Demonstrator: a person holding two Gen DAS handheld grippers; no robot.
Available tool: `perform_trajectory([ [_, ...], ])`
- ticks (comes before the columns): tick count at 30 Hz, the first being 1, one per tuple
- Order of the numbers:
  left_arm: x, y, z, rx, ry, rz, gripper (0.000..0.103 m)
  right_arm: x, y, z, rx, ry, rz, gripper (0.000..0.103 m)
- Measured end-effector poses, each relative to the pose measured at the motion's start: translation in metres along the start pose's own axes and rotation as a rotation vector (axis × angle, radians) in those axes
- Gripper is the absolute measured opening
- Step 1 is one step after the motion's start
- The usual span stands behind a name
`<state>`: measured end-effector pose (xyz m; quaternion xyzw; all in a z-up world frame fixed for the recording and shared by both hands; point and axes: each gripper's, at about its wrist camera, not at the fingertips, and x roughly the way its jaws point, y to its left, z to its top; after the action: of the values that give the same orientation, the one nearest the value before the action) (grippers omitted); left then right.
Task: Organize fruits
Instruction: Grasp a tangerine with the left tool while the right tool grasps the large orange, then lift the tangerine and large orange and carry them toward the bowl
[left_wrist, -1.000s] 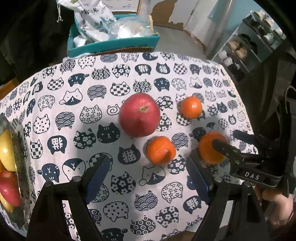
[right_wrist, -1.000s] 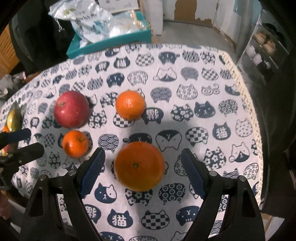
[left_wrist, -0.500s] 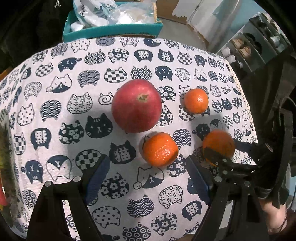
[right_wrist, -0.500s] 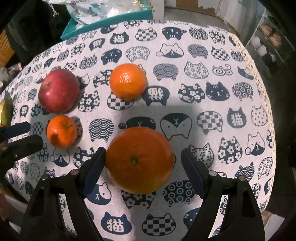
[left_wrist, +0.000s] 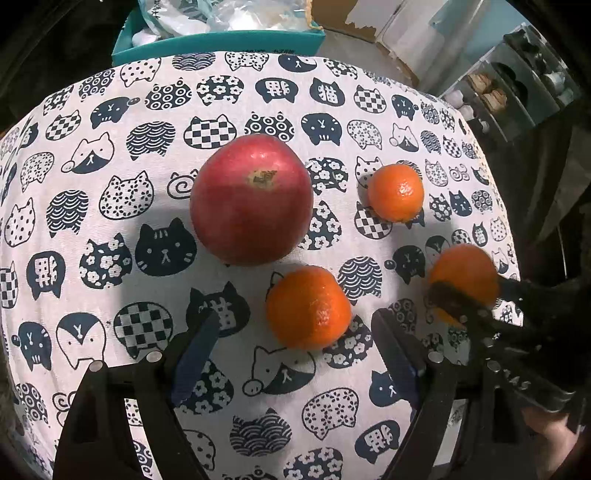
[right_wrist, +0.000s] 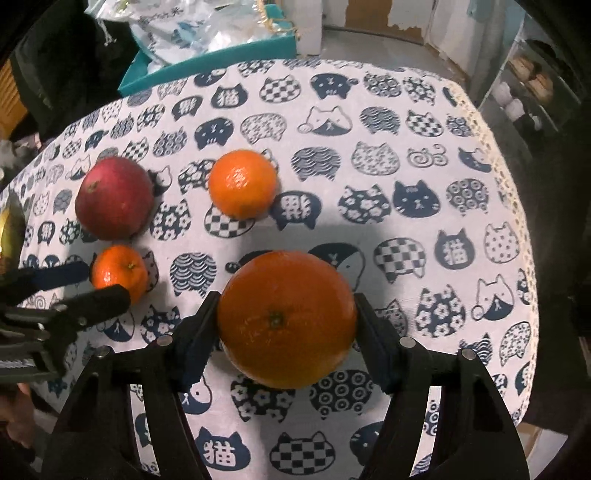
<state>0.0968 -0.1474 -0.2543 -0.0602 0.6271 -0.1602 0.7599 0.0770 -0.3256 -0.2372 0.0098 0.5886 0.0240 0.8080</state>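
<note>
On the cat-print tablecloth lie a red apple, a small tangerine just in front of it, another tangerine to the right and a large orange. My left gripper is open, its jaws either side of the near tangerine, a little short of it. My right gripper has closed on the large orange, both pads touching its sides. The apple and both tangerines also show in the right wrist view, with the left gripper at the left edge.
A teal box with plastic bags stands beyond the table's far edge. A shelf unit is at the right. A gold bowl rim shows at the far left.
My right gripper moved down around the large orange and closed on it. My left gripper moved forward toward the near tangerine, still open.
</note>
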Motion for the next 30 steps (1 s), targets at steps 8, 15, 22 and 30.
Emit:
perform_trajectory([
  [8, 0.012, -0.007, 0.000, 0.020, 0.006, -0.016, 0.057, -0.001, -0.006, 0.005, 0.017, -0.008, 0.005, 0.069],
  [15, 0.011, -0.010, 0.000, 0.052, -0.026, -0.012, 0.049, -0.004, -0.003, 0.006, 0.013, -0.022, 0.008, 0.069],
  [22, 0.002, -0.016, -0.006, 0.109, -0.055, 0.010, 0.048, -0.016, -0.001, 0.008, 0.002, -0.062, 0.010, 0.069],
  [30, -0.034, -0.020, -0.010, 0.145, -0.124, 0.024, 0.048, -0.040, 0.008, 0.015, -0.014, -0.142, 0.016, 0.069],
])
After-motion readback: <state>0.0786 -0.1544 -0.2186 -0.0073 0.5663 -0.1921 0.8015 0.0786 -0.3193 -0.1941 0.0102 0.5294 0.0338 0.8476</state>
